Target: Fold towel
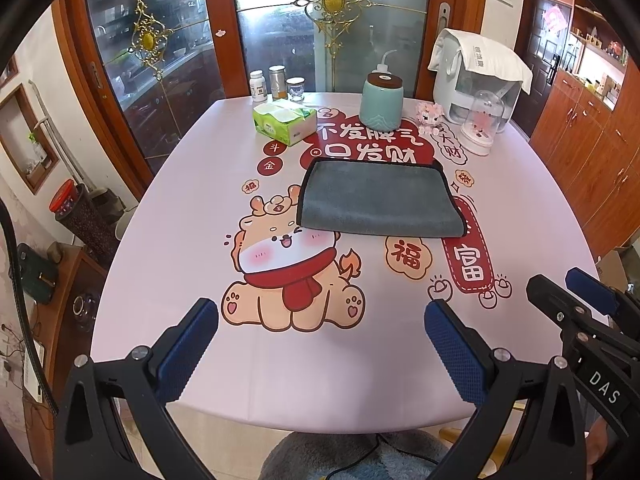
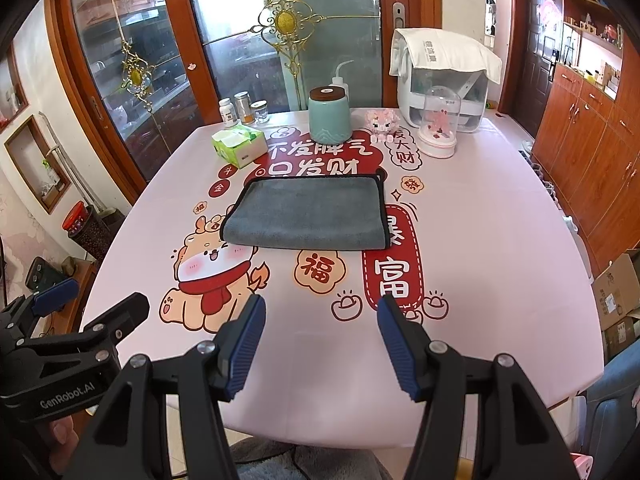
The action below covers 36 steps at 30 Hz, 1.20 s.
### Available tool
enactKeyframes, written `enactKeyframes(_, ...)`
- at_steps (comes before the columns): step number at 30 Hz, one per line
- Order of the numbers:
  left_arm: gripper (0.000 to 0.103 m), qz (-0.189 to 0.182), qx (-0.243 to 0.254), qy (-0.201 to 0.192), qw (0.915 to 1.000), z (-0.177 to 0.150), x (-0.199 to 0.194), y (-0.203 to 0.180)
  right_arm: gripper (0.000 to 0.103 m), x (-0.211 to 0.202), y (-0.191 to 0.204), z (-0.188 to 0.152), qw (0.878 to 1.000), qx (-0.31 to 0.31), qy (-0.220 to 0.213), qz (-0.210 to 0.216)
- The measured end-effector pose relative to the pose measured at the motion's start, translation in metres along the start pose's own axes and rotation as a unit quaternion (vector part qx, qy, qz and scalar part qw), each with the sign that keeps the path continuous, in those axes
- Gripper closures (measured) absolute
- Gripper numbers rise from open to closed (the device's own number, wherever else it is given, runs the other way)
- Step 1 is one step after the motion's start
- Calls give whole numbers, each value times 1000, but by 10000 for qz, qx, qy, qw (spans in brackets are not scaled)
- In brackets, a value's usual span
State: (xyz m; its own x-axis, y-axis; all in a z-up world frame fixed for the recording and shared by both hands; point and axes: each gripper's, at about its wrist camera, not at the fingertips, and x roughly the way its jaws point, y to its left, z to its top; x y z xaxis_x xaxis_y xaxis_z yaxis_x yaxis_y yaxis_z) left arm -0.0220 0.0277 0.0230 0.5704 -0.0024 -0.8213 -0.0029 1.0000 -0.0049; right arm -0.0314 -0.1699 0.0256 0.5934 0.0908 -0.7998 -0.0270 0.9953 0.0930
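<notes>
Towel (image 1: 378,200): grey, black-edged, lying flat and folded on the pink printed table (image 1: 160,264), near the middle and toward the far half. It overlaps the red lettering and touches the head of the cartoon dragon print (image 1: 286,276).

Left claw (image 1: 320,344): jaws spread wide, nothing between them. It hovers over the near edge of the table, well apart from the towel, which lies ahead of it and slightly to the right.

Right claw (image 2: 320,340): jaws likewise spread, holding nothing. It sits at the near edge, well short of the towel, which lies straight ahead and slightly to the left. Each claw shows at the side of the other's view, side by side.

Behind the towel, apart from it: a green tissue box (image 1: 284,122), a teal jar (image 1: 380,98) with a brown lid, three small bottles (image 1: 276,84), a glass dome ornament (image 1: 482,124) and a white appliance (image 1: 476,80) draped with a cloth.
</notes>
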Motion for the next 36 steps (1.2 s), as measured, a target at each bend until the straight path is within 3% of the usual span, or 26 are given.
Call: enactKeyframes(36,0,72,78,109,9999,0,9,4,44,5,3,-5,10000,24,76,-17)
